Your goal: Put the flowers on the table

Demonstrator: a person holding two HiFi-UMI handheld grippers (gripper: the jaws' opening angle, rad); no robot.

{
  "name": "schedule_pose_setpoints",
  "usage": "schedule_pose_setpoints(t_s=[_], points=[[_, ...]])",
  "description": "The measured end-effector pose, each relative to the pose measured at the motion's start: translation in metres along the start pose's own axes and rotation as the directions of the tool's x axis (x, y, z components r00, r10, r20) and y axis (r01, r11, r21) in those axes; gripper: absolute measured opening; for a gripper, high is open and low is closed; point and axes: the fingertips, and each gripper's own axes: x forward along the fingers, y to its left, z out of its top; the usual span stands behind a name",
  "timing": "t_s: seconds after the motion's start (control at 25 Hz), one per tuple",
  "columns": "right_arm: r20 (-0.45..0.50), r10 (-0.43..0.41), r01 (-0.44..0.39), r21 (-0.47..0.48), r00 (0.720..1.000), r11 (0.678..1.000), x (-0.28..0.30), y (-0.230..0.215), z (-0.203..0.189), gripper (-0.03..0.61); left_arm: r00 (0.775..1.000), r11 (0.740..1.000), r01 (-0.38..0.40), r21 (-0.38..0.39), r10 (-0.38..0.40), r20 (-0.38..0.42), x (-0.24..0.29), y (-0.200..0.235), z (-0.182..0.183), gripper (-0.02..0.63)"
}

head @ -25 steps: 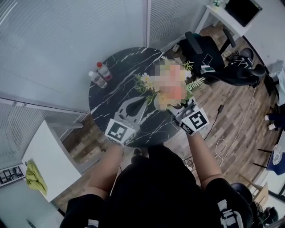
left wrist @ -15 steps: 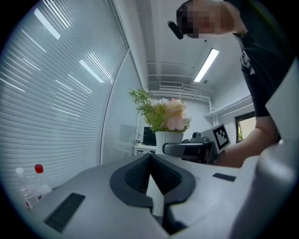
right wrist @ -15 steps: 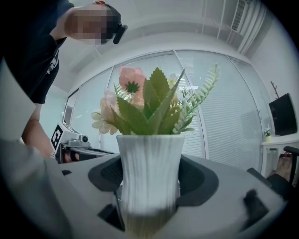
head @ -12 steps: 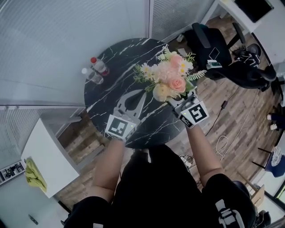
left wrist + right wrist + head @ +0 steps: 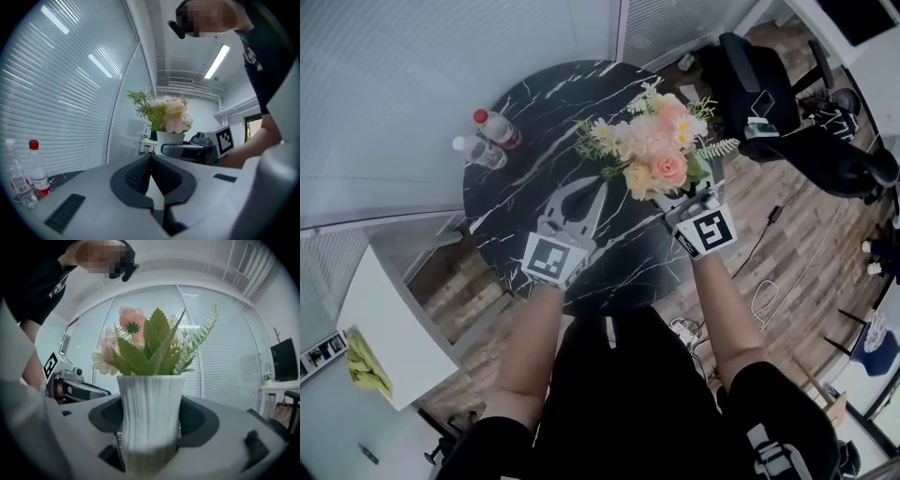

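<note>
Since a second ago our right tool (image 5: 682, 195) has carried the flowers (image 5: 654, 155) a little further in over the bench (image 5: 534, 112), and our left tool (image 5: 598, 187) has come forward beside it.

We hold the right tool clamped on the white ribbed vase (image 5: 150, 408). In the right gripper view the vase stands upright between the two dark pads (image 5: 197, 420), which press against its sides. Green leaves and pink blooms rise out of its mouth.

From the head view the bunch sits over the right part of the round, black, white-veined bench. The blooms cover the vase there, so we cannot tell whether its base touches the top.

Our left tool is closed on nothing. In the left gripper view its pads (image 5: 161, 176) meet at the tip and only a thin wedge of gap shows behind them. It points toward the flowers (image 5: 165, 112) and lies just to their left, apart from them.

Two bottles stand close together near the far left edge of the bench: one with a red cap (image 5: 492, 127) and a clear one (image 5: 473, 150). A black office chair (image 5: 769, 94) stands on the wood floor beyond the bench on the right. A white cabinet (image 5: 384, 319) is at lower left.
</note>
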Motion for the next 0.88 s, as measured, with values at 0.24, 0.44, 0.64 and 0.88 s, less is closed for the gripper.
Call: schedule_pose_setpoints(t_s=[0.24, 0.44, 0.64, 0.88], points=[[0.002, -0.002, 0.002, 0.026, 1.0, 1.0, 0.012, -0.006, -0.032, 0.341, 1.0, 1.0, -0.021, -0.016, 0.021, -0.017, 0.012, 0.013, -0.033, 0.012], [0.021, -0.009, 0.008, 0.041, 1.0, 0.999, 0.019, -0.016, -0.05, 0.341, 0.999, 0.999, -0.032, -0.033, 0.032, -0.012, 0.025, 0.021, -0.044, 0.011], [0.027, -0.005, 0.004, 0.035, 1.0, 0.999, 0.025, -0.02, -0.065, 0.341, 0.999, 0.998, -0.049, -0.045, 0.048, -0.023, 0.033, 0.025, -0.061, 0.012], [0.03, -0.014, 0.013, 0.016, 0.999, 1.0, 0.03, -0.021, -0.08, 0.341, 0.999, 0.999, -0.04, -0.037, 0.038, -0.032, 0.039, 0.024, -0.07, 0.012]])
